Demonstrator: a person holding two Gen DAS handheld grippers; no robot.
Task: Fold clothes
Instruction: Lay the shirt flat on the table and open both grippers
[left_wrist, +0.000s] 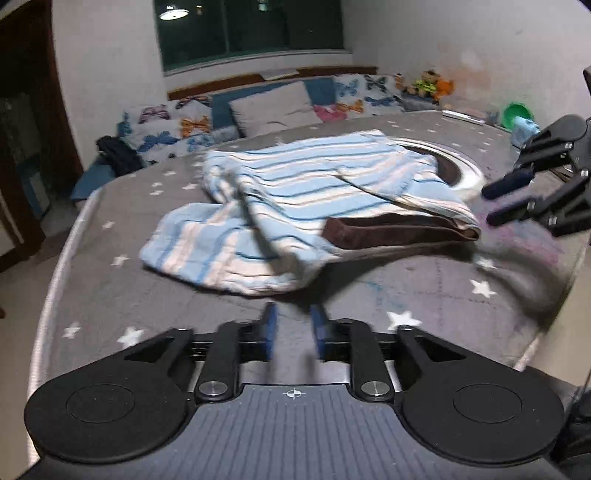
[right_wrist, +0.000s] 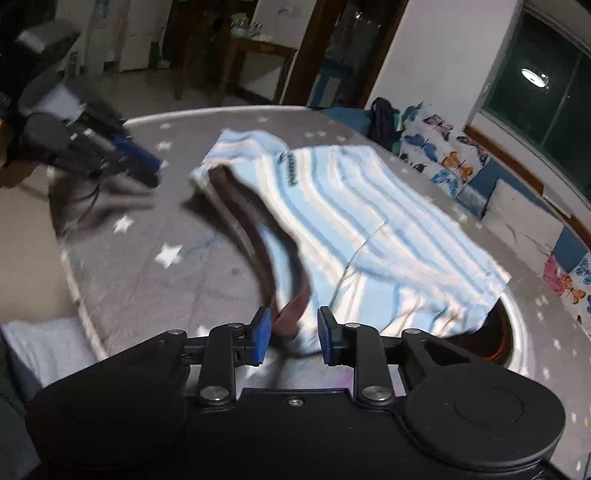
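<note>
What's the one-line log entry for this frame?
garment: striped shirt crumpled on bed | left gripper: open, empty | right gripper: open at brown hem

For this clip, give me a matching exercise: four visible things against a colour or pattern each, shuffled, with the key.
Things:
1. garment
2. waistband
3. bed cover
4. tool pads

Descriptions:
A. grey with white stars
B. blue
C. light blue and white stripes
D. brown

Pairs: 1-C, 2-D, 3-A, 4-B
</note>
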